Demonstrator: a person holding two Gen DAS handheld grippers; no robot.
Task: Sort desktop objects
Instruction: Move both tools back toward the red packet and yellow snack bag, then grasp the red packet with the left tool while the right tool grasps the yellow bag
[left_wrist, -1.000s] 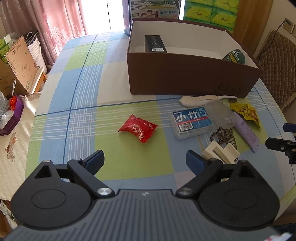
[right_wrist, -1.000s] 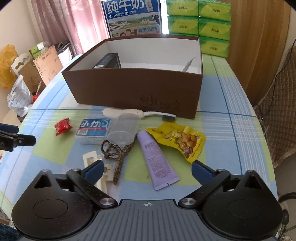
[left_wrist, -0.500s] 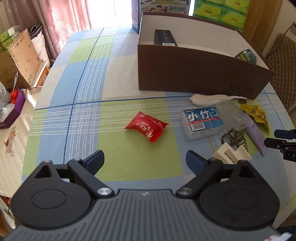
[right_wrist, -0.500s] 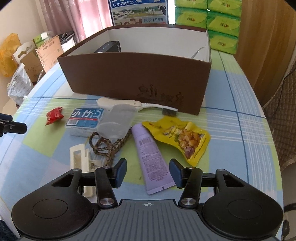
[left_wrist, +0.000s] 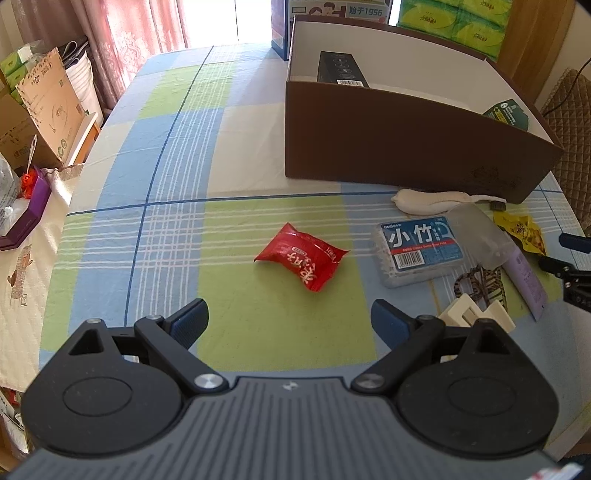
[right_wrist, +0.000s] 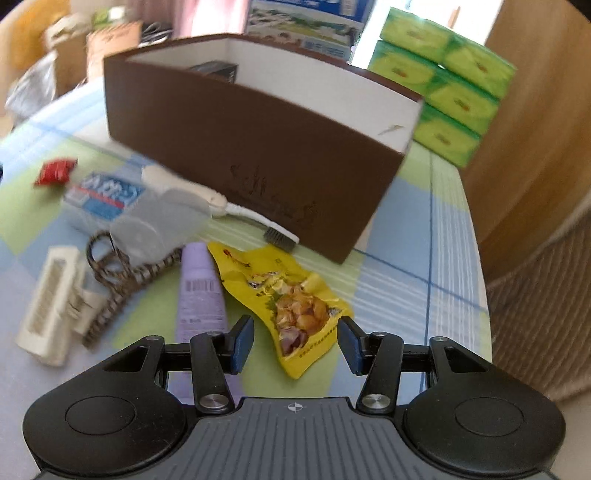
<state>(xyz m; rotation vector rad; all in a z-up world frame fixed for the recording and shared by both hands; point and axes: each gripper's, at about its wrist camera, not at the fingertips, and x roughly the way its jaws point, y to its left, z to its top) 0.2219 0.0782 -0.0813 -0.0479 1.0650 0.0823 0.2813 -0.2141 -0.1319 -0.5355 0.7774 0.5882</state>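
Right gripper (right_wrist: 295, 341) reopened to medium gap, shifted from purple tube (right_wrist: 201, 291) to straddle yellow snack bag (right_wrist: 286, 295), near brown box (right_wrist: 258, 162); grasp pending. Left gripper (left_wrist: 290, 319) wide, empty

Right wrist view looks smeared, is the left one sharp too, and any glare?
Right wrist view: motion blur smears the brown box and floss box. Left wrist view: sharp; the window behind the table is blown out white.

Right wrist view smeared by motion blur, lettering on the blue box (right_wrist: 105, 194) left of the brown box (right_wrist: 255, 155) unreadable, black item (right_wrist: 216, 70) inside mostly hidden by its wall.
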